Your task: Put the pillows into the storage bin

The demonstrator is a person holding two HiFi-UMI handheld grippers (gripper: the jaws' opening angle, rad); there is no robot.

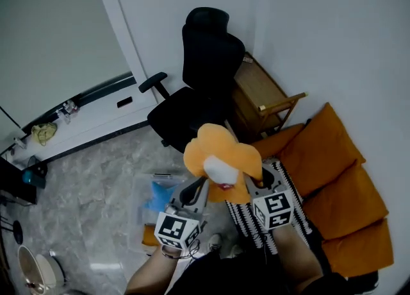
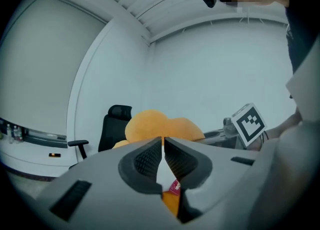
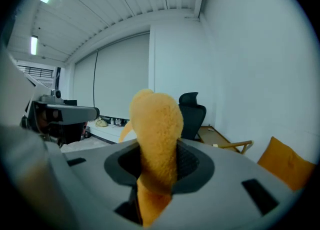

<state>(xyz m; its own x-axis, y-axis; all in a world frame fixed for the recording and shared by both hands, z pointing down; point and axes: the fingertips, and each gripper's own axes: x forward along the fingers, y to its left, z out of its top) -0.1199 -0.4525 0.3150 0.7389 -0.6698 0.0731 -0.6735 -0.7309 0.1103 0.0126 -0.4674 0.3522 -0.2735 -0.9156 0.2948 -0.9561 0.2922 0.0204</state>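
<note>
A fluffy orange pillow [image 1: 221,149] with a white patch hangs in the air between both grippers, above the floor in front of the sofa. My left gripper [image 1: 200,188] is shut on the pillow's white part beside a small red tag; in the left gripper view [image 2: 163,156] the pads nearly meet, with the orange pillow [image 2: 160,126] bulging behind them. My right gripper [image 1: 255,183] is shut on the pillow's other side, and the orange plush [image 3: 157,124] fills its jaws [image 3: 157,166]. The clear storage bin [image 1: 136,217] stands on the floor below left, with a blue thing [image 1: 160,197] inside.
Orange cushions [image 1: 333,178] lie on the sofa at the right, next to black-and-white striped fabric [image 1: 246,223]. A black office chair [image 1: 205,69] and a wooden chair [image 1: 262,95] stand beyond the pillow by the white wall. Marble floor [image 1: 83,204] spreads to the left.
</note>
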